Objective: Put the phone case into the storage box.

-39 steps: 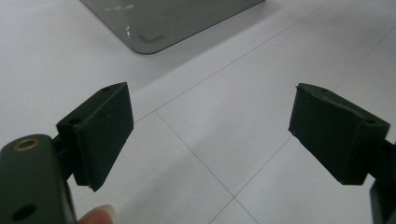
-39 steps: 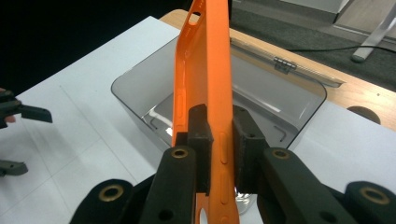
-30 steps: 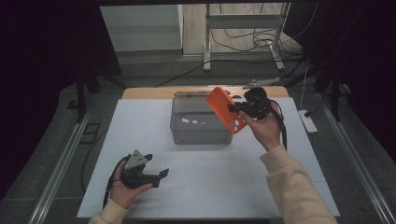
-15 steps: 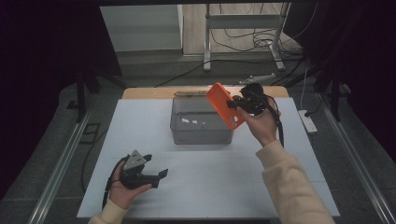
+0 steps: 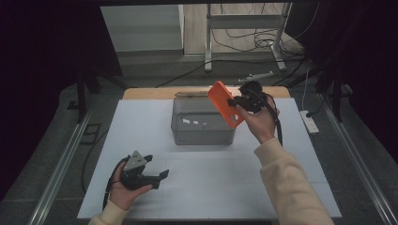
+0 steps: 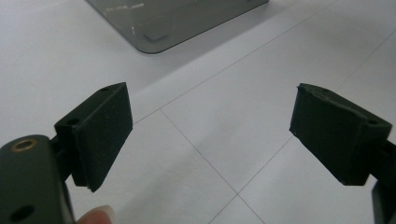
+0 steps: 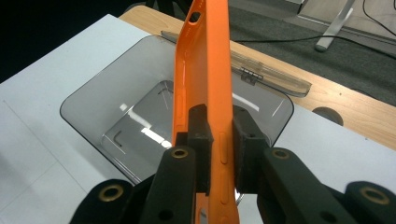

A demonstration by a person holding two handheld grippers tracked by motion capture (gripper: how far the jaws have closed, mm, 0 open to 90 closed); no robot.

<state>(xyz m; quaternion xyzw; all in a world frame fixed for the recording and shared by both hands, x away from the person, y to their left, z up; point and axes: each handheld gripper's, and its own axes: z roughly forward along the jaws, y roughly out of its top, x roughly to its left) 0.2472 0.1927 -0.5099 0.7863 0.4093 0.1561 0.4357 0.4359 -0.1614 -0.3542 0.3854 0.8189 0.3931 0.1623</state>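
My left gripper sat released, jaws wide apart, low over the white table. To its right, above the grey translucent plastic box, my right gripper clamped the thin orange plastic phone case by its edge. I judged the case light and flexible, best pinched on the rim.

Cream sleeves; black grippers, brass-ringed screw holes, grey triangular plate, trailing black cables.

High view looks forward and down over the whole table, while both close-in gripper views face the same grey bin.
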